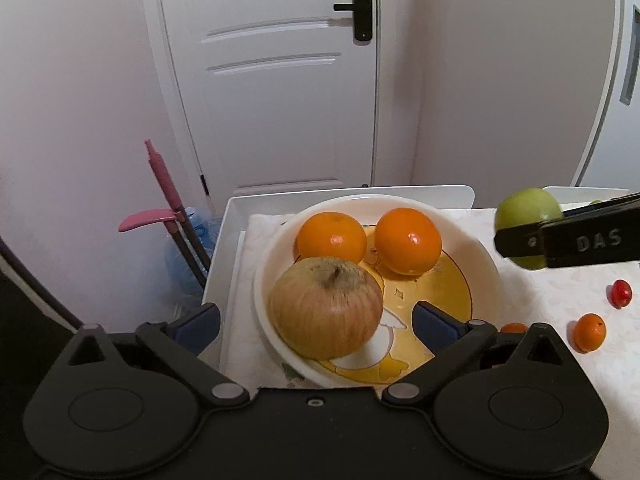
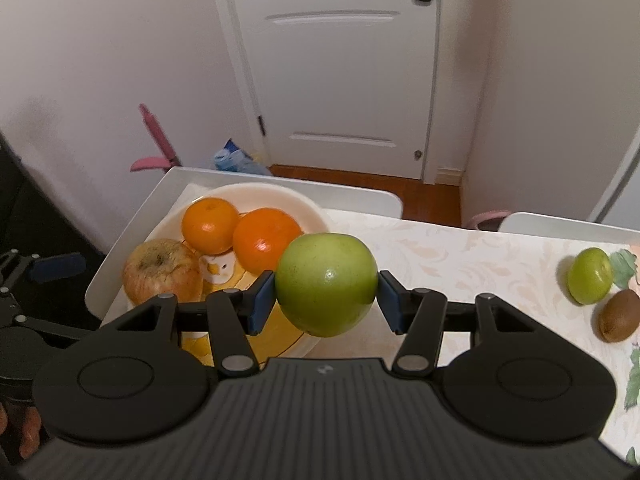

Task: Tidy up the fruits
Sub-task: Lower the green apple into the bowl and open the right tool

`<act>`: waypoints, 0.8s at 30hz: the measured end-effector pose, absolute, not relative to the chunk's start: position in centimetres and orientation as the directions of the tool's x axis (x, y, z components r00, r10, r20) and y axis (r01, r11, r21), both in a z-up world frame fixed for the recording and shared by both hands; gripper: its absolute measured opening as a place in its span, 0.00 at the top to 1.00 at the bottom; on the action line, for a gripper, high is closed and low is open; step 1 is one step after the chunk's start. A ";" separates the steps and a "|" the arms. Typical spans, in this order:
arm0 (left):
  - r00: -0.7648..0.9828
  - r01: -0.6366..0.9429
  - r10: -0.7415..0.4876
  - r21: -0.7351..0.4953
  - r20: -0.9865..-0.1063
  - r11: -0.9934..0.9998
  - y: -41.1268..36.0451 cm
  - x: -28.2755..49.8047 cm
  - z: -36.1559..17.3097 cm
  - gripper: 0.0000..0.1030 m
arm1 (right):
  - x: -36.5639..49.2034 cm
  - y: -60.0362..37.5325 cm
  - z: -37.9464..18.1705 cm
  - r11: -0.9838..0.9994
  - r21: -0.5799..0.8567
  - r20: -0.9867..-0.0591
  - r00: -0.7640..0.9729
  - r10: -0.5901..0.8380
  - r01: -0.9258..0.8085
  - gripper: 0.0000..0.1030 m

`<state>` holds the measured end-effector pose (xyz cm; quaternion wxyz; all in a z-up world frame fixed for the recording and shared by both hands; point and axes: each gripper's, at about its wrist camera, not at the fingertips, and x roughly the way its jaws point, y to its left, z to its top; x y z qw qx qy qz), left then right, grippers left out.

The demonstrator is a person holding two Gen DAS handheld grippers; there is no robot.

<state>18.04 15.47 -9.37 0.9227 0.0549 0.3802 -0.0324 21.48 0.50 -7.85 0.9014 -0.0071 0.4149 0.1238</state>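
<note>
Left: the left tongs (image 1: pixel 316 316) are gaping wide and holding nothing, their blue pads straddling the reddish apple (image 1: pixel 326 308) at the near left of the bowl (image 1: pixel 486 276), apparently clear of it, which suggests this fruit is already deposited. Centre: the bowl is sitting at the far left corner of the counter (image 2: pixel 460 256), gathering the large fruit; two oranges (image 1: pixel 332 238) are lying side by side at its far side, leaving bare floor at the near right, presumably for the next piece. Right of the bowl: the right tongs (image 2: pixel 326 294) are pinching the green apple (image 2: pixel 326 284) across its widest part, carrying it above the bowl's near right rim. Far right: a small green fruit (image 2: pixel 590 276) and a kiwi (image 2: pixel 618 320) are waiting together on the counter, seemingly unsorted.
</note>
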 end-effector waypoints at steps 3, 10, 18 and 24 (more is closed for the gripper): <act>0.710 0.080 0.007 0.092 -0.704 0.993 15.5 17.4 -9.1 0.00 | 21.5 1.2 -8.3 0.958 0.081 -0.755 0.610 0.240 -0.276 0.32; 0.683 0.044 0.016 0.063 -0.730 0.997 16.3 16.2 -9.1 0.00 | 22.1 2.8 -10.2 0.938 0.058 -0.770 0.582 0.260 -0.342 0.32; 0.684 0.057 0.012 0.070 -0.730 0.996 16.1 15.2 -9.4 0.00 | 22.4 4.0 -11.4 0.920 0.041 -0.770 0.575 0.279 -0.390 0.32; 0.681 0.066 0.008 0.072 -0.732 0.995 15.9 15.0 -9.6 0.00 | 22.5 4.3 -11.7 0.915 0.044 -0.772 0.567 0.286 -0.401 0.32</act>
